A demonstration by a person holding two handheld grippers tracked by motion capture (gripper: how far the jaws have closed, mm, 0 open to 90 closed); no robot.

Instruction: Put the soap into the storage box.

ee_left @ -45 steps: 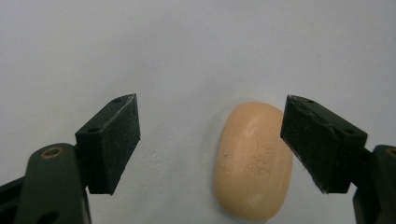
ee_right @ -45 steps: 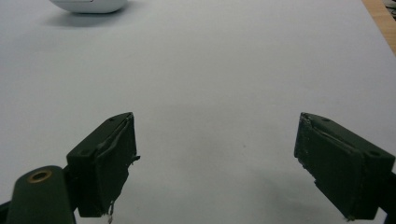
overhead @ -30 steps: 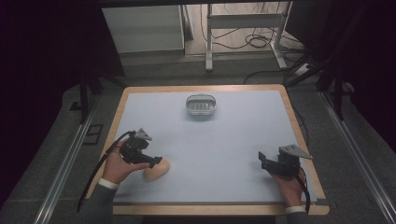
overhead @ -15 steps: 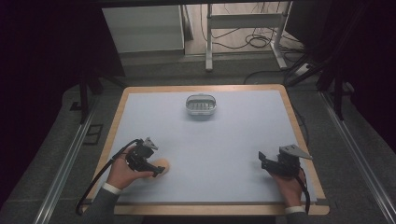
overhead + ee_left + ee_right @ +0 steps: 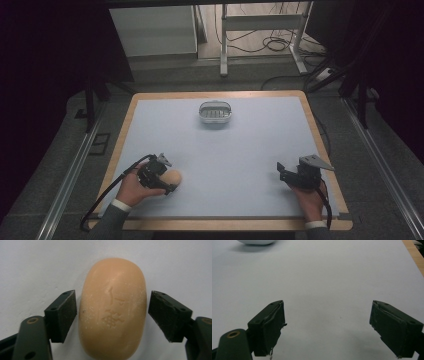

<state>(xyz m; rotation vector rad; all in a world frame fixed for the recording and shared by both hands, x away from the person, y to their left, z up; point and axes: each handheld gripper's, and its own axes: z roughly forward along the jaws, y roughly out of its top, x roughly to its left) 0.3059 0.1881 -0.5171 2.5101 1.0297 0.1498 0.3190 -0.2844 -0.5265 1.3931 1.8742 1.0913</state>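
The bar of soap (image 5: 113, 310) lies flat on the pale table (image 5: 250, 150) at the lower left of the high view, between the pads of the left gripper (image 5: 112, 312), whose jaws have just been closing around it but do not yet touch its sides. The smooth, rounded bar could squirt out or twist if the pads close off-centre or too low on its curved flanks. The right gripper (image 5: 327, 327) rests spread and empty at lower right, and the soap dish (image 5: 215, 112) sits well apart at the upper middle.
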